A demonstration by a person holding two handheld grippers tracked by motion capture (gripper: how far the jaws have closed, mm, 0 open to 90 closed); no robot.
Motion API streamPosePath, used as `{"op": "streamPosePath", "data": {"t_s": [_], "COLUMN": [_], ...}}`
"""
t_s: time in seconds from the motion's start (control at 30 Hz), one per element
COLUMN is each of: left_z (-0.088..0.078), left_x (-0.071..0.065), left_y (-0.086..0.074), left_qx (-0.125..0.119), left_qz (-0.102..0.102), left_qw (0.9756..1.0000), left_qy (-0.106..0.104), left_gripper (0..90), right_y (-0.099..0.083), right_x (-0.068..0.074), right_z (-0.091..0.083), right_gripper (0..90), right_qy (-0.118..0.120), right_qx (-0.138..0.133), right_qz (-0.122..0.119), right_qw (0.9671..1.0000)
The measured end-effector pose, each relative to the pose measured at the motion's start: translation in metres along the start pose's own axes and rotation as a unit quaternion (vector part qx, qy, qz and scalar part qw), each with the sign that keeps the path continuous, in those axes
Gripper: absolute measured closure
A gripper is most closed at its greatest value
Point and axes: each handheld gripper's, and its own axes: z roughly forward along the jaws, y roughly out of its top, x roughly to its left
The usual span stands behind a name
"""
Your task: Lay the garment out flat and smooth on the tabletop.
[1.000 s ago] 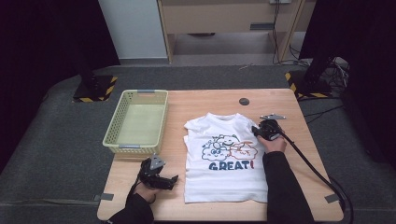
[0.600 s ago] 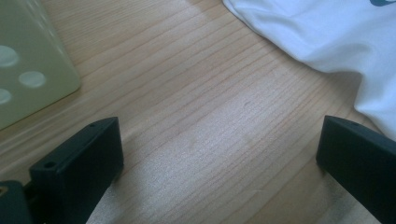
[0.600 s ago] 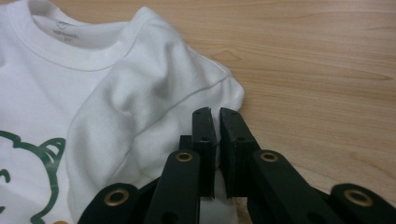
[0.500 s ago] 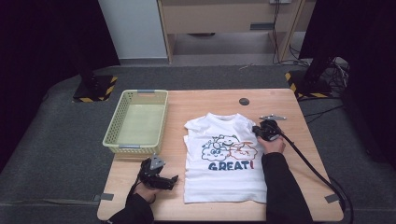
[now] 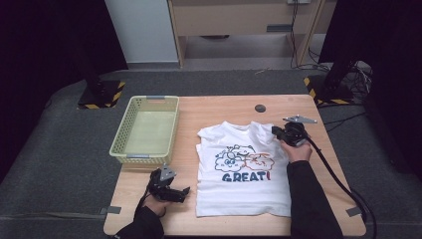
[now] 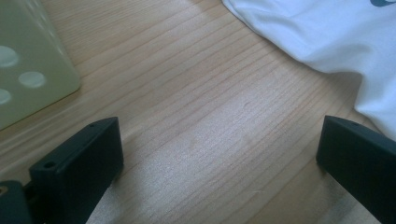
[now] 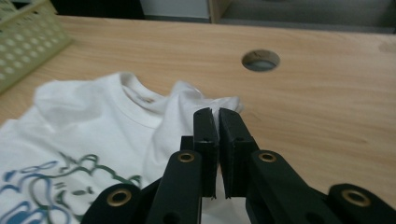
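A white T-shirt (image 5: 244, 184) printed with cartoon figures and "GREAT!" lies face up on the wooden table (image 5: 219, 107). My right gripper (image 5: 275, 130) is at the shirt's upper right corner. In the right gripper view its jaws (image 7: 218, 114) are shut on a bunched fold of the white sleeve (image 7: 212, 103), which is raised off the table. My left gripper (image 5: 183, 193) rests on the table left of the shirt's lower hem. It stands open (image 6: 219, 140) over bare wood, with the shirt's edge (image 6: 327, 32) just beyond it.
A pale green plastic basket (image 5: 141, 157) stands at the table's left side, and its corner (image 6: 28, 79) appears in the left gripper view. A round cable hole (image 5: 260, 108) sits in the tabletop behind the shirt. A black cable (image 5: 338, 179) trails from the right gripper.
My right gripper has risen a little, pulling the shirt's sleeve up with it. The left gripper has stayed where it was.
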Motion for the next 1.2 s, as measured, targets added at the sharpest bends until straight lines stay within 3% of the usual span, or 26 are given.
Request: {"op": "streamPosePath", "data": {"t_s": [0.27,0.53,0.83,1.2], "left_z": [0.0,0.0,0.0,0.0], "left_x": [0.0,0.0,0.0,-0.001], "left_y": [0.0,0.0,0.0,0.001], "left_qx": [0.0,0.0,0.0,0.002], "left_qz": [0.0,0.0,-0.001,-0.002], "left_qw": [1.0,1.0,1.0,1.0], "left_qy": [0.0,-0.001,0.0,0.002], "left_gripper": [0.0,0.0,0.0,0.0], "right_y": [0.026,0.012,-0.031,-0.055], "right_x": [0.044,0.085,0.107,0.112], "right_z": [-0.014,0.004,0.035,0.052], "right_gripper": [86.1,86.1,85.7,84.2], "right_qy": [0.045,0.067,0.067,0.058], "right_qx": [-0.023,0.002,0.045,0.059], "right_qz": [-0.045,-0.08,-0.11,-0.117], "right_qw": [0.9977,0.9946,0.9907,0.9897]}}
